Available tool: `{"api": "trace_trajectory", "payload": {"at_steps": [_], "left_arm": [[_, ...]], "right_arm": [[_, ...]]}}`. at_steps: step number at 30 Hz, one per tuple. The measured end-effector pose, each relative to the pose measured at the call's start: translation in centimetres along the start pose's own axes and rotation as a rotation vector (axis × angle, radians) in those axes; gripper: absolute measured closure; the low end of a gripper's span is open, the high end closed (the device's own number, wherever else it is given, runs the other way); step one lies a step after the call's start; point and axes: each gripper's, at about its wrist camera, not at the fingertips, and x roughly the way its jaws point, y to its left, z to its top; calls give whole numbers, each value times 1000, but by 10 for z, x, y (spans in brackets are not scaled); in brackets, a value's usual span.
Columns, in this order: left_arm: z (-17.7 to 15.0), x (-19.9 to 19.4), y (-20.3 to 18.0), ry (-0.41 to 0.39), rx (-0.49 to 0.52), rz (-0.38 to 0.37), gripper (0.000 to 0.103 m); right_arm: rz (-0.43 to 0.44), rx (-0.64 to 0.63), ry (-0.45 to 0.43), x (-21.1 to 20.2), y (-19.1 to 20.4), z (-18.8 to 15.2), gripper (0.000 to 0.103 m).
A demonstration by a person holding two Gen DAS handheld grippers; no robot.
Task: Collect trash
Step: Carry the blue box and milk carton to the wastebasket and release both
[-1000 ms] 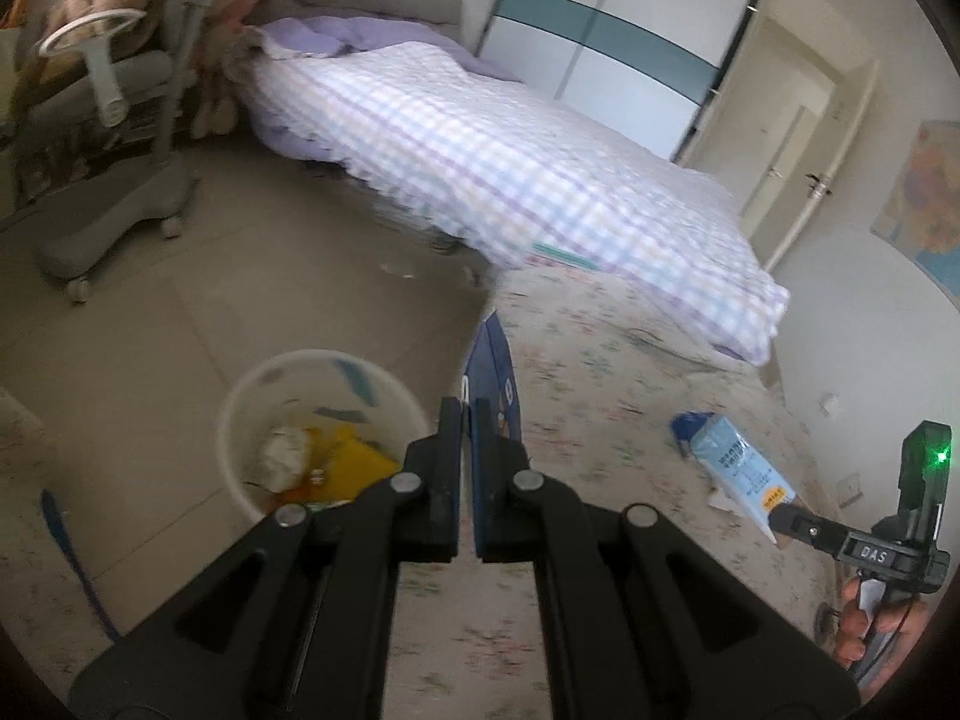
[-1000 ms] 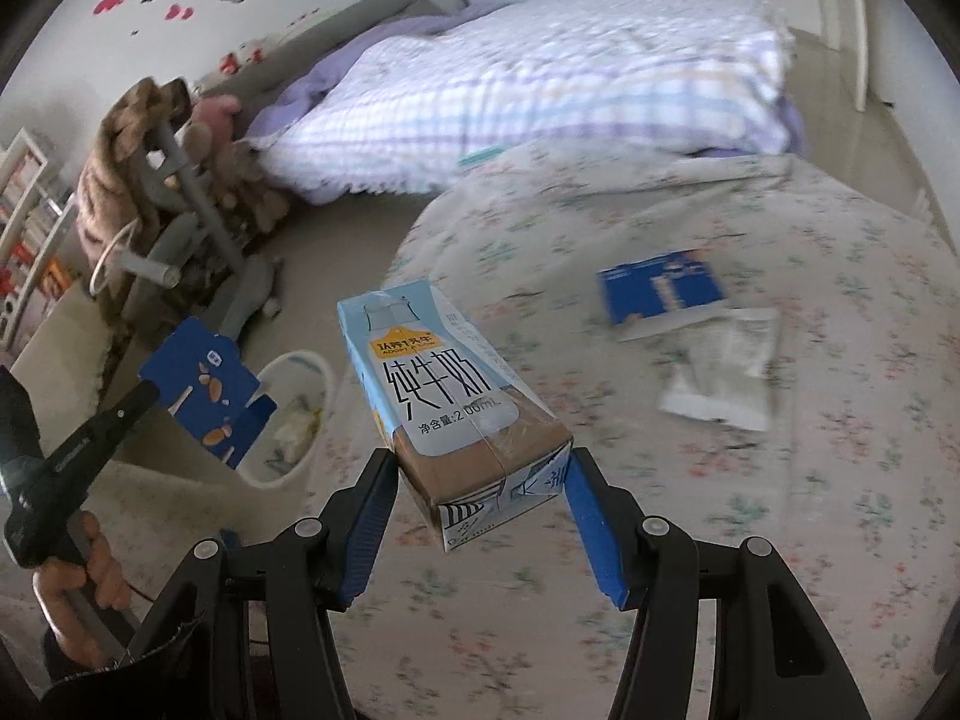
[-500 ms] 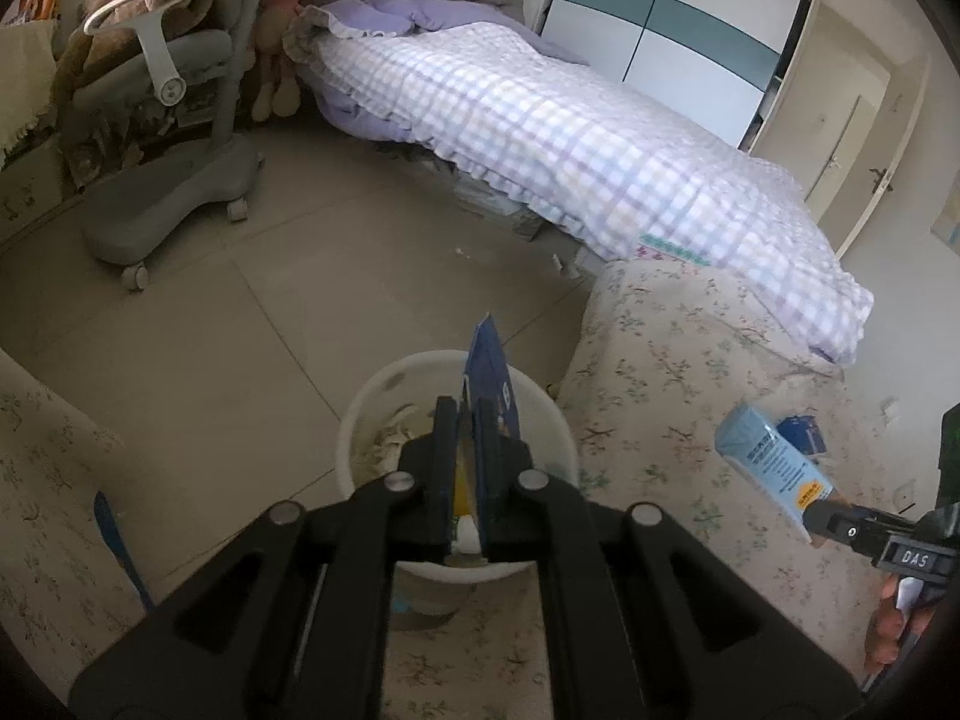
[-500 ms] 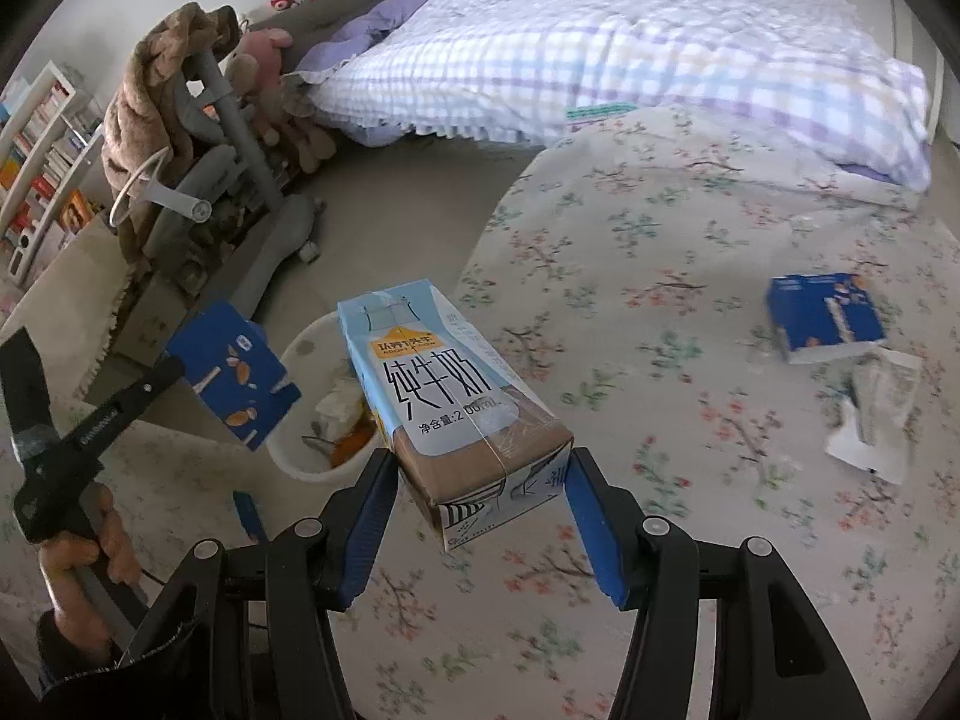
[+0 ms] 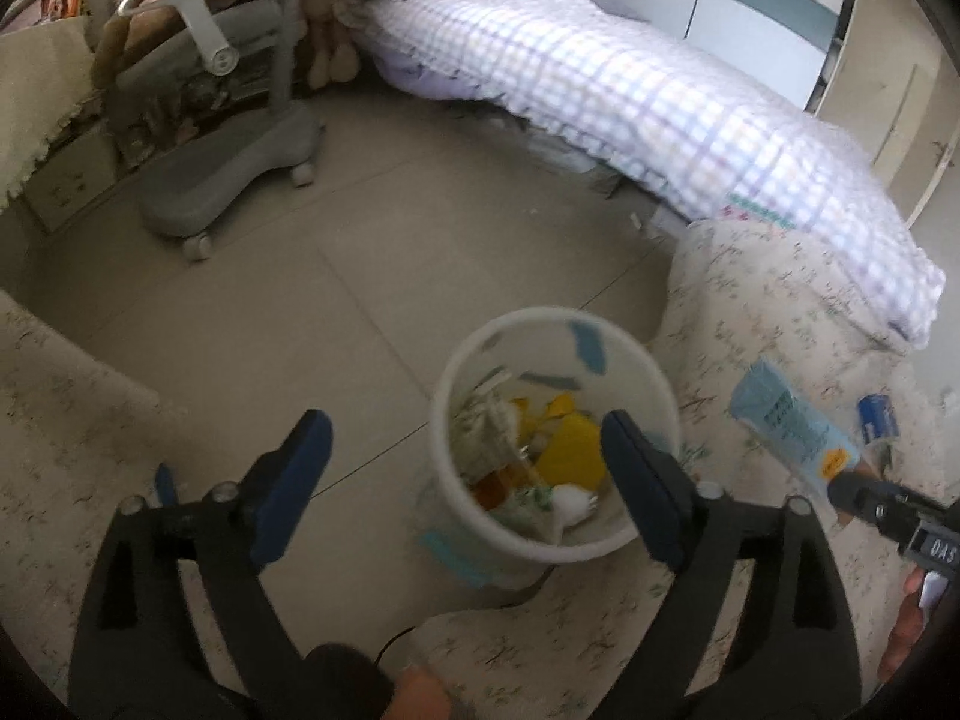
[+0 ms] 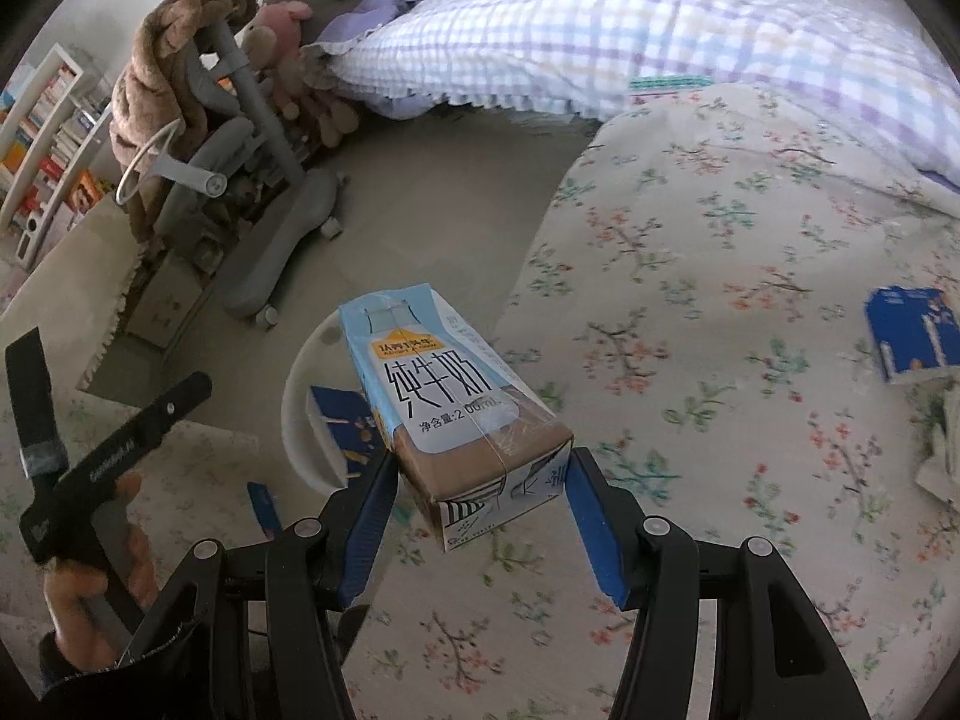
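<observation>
My left gripper [image 5: 474, 462] is open and empty, just above and left of the white trash bin [image 5: 654, 372], which holds yellow and white scraps. In the right wrist view a dark blue wrapper [image 6: 342, 426] lies inside the bin [image 6: 300, 378]. My right gripper [image 6: 480, 504] is shut on a light blue milk carton [image 6: 444, 402], held above the flowered cloth near the bin. The carton also shows in the left wrist view [image 5: 792, 429]. My left gripper shows at the left of the right wrist view [image 6: 114, 414].
A blue packet [image 6: 912, 333] and a crumpled white wrapper [image 6: 945, 456] lie on the flowered cloth [image 6: 720, 276] at right. A grey chair [image 5: 234, 144] stands on the tiled floor. A checked bed [image 5: 630, 90] runs along the back.
My left gripper moved over the bin, opened and let go of the dark blue wrapper, which is now in the bin. My right gripper carried the milk carton closer to the bin.
</observation>
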Motion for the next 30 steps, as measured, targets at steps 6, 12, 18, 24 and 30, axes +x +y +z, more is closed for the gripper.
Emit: {"api": "trace_trajectory", "payload": {"at_steps": [6,12,18,24,30], "left_arm": [[-9,-10,4,-1,41,-10,3],[-12,-12,6,-5,63,18,2],[-17,-12,4,1,96,37,2],[-21,-17,0,-10,107,39,2],[-23,-20,-13,5,107,-4,2]], "right_arm": [[24,-12,27,23,18,5,44],[63,-12,33,37,27,8,44],[157,-15,-9,34,33,12,28],[85,-56,-54,7,29,5,28],[16,-14,-89,-25,-1,-2,28]]}}
